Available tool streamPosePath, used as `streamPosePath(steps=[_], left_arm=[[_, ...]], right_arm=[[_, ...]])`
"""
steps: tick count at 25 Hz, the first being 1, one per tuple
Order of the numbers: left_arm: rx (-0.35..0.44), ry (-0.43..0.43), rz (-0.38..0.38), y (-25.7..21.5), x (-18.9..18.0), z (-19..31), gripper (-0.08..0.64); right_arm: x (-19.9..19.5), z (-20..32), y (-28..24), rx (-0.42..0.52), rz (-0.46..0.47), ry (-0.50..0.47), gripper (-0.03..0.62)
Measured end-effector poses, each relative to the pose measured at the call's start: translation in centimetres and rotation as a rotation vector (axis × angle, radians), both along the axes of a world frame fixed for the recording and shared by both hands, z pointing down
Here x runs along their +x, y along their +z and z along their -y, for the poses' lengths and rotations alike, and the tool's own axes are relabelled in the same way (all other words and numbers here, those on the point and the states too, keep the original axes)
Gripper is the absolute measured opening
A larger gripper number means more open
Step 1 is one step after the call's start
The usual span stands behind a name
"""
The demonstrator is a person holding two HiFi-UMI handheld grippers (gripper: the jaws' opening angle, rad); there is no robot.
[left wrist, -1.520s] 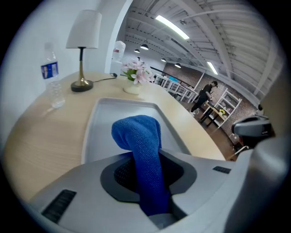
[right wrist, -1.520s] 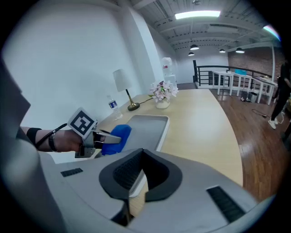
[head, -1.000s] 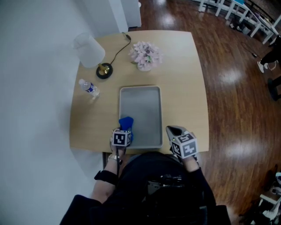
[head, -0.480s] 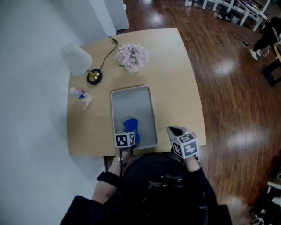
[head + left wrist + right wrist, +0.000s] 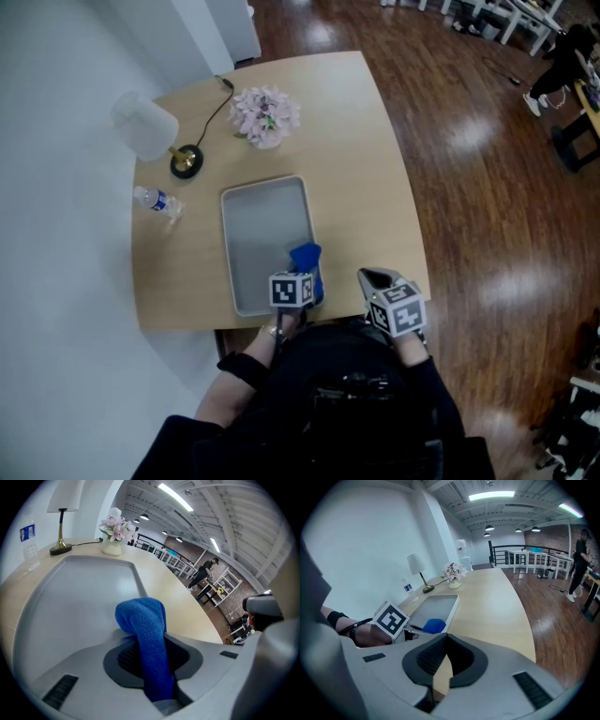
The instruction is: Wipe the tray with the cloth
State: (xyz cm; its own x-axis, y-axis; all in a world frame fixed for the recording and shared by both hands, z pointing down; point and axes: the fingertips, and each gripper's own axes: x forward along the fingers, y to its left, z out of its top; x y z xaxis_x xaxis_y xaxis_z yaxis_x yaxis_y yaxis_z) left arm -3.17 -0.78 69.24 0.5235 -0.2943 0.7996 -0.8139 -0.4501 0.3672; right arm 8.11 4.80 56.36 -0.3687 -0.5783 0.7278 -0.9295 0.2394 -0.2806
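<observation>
Left hand-held gripper (image 5: 150, 645), clamped on the blue cloth (image 5: 142, 615), holds its free end down on the tray (image 5: 253, 216) for wiping; right hand-held gripper (image 5: 446, 637) idles closed and empty beside it.

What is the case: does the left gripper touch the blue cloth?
Touching. The left gripper view shows the left gripper shut on the blue cloth.

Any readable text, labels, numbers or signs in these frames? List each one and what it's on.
No readable text in any view.
water bottle label: blue with white print, too small and blurred to read.
marker cubes: black-and-white square patterns only, no letters or digits.
</observation>
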Motion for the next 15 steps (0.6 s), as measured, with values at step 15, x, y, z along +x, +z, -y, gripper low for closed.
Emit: streamPosePath(steps=[15], left_arm=[[0.111, -0.048, 0.264, -2.7, -18.4, -1.2, 0.11]], right_arm=[[-6.0, 1.6, 0.0, 0.01, 0.046, -0.154, 0.005]])
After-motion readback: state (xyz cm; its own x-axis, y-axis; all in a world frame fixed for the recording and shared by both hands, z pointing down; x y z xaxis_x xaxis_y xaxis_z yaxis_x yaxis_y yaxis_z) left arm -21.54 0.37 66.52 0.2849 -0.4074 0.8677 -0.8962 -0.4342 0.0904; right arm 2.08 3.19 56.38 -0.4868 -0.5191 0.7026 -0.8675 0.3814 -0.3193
